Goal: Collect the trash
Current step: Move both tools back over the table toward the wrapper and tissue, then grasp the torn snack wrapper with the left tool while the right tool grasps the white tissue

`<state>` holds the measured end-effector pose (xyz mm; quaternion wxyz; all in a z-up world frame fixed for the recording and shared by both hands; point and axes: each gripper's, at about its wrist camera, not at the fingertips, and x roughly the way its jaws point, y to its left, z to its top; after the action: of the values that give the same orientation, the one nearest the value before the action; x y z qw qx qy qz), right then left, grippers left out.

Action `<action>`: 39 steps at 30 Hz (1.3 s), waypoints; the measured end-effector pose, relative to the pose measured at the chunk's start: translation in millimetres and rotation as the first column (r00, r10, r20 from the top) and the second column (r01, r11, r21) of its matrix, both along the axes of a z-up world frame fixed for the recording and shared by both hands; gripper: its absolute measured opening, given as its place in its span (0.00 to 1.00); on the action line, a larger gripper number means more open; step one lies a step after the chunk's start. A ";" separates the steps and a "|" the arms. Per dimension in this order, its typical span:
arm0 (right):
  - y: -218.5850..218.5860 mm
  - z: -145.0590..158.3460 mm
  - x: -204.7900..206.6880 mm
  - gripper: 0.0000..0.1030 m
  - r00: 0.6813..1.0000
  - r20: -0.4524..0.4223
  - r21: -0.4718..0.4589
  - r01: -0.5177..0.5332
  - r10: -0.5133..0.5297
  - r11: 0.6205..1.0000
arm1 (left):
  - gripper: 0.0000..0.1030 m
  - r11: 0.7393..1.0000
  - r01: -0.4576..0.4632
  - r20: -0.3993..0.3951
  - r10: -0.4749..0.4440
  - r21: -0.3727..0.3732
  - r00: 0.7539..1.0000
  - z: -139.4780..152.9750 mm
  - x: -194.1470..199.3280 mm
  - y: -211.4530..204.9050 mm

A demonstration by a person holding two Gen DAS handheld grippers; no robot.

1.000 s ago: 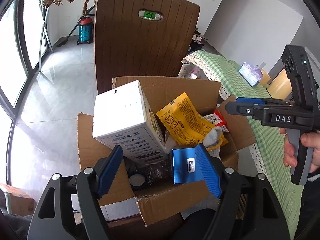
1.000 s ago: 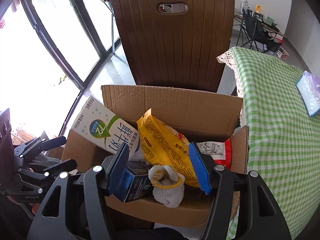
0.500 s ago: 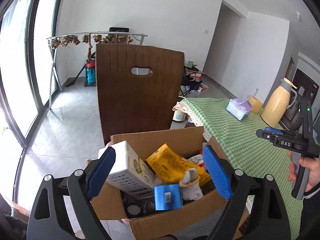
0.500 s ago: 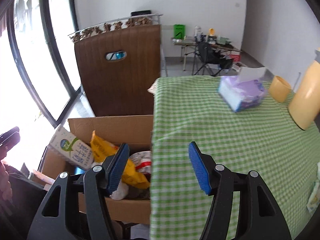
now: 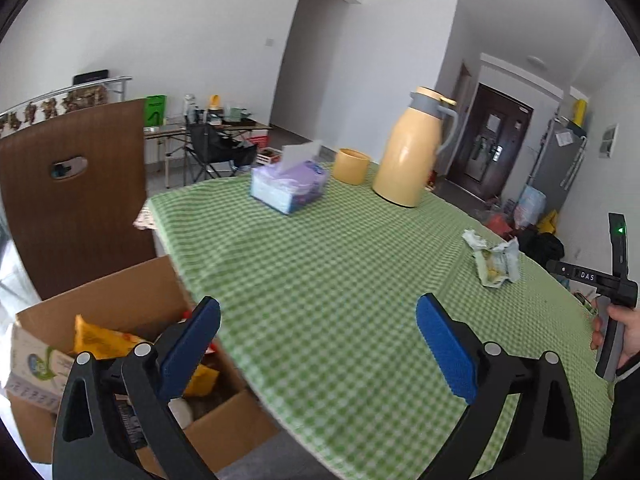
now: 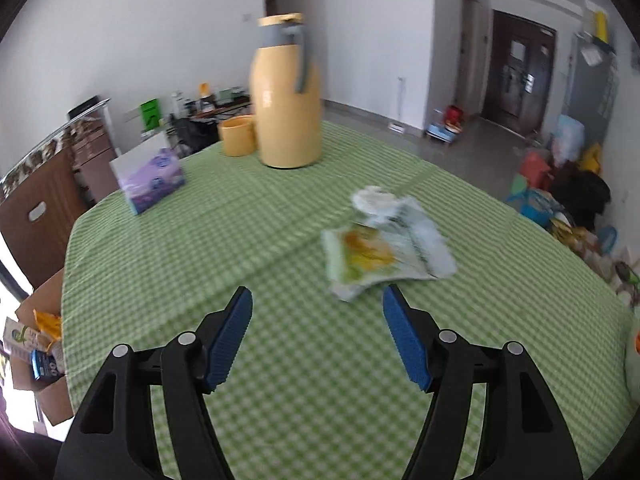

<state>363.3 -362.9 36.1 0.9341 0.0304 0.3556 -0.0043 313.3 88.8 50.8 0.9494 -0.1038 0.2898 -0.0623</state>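
A crumpled green-and-white snack wrapper [image 6: 384,252] lies on the green checked tablecloth [image 6: 248,240], just beyond my right gripper [image 6: 318,336], which is open and empty. The wrapper also shows in the left wrist view [image 5: 496,262] at the right. My left gripper [image 5: 318,344] is open and empty over the table's near edge. A cardboard box [image 5: 120,292] holding trash stands beside the table at the lower left; it also shows in the right wrist view [image 6: 40,304].
A yellow thermos jug [image 6: 286,96], a yellow cup [image 6: 239,135] and a purple tissue box [image 6: 154,182] stand at the table's far side. A brown chair back [image 5: 72,196] rises behind the box. Clutter lies on the floor at the right.
Both grippers have swung right, away from the cardboard box and over the table. The left gripper dropped the blue packet into the box and is now wider open. The wrapper has come into view.
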 end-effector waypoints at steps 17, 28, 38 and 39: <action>-148.5 -3.6 9.5 0.64 0.987 0.001 0.020 0.162 -0.162 0.987 | 0.93 0.832 0.537 -0.204 -0.506 0.143 0.838 -70.1 223.6 -346.2; -157.6 -6.5 59.6 0.64 0.993 0.005 0.025 0.116 -0.116 0.993 | 0.22 0.899 0.436 -0.282 -0.409 0.037 0.868 -113.0 292.8 -370.9; -121.9 -37.6 173.2 0.64 0.999 -0.042 0.251 -0.007 0.019 0.968 | 0.13 0.890 0.446 -0.217 -0.420 0.091 0.881 -71.9 230.3 -289.8; -106.8 -47.6 192.3 0.64 0.996 -0.069 0.265 -0.034 0.054 0.964 | 0.13 0.896 0.432 -0.209 -0.405 0.107 0.890 -66.0 225.8 -275.2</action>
<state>555.6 -469.7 -11.5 0.9076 0.1461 0.3885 0.0625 539.1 -186.3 -15.1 0.8882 0.0277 0.3944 -0.2340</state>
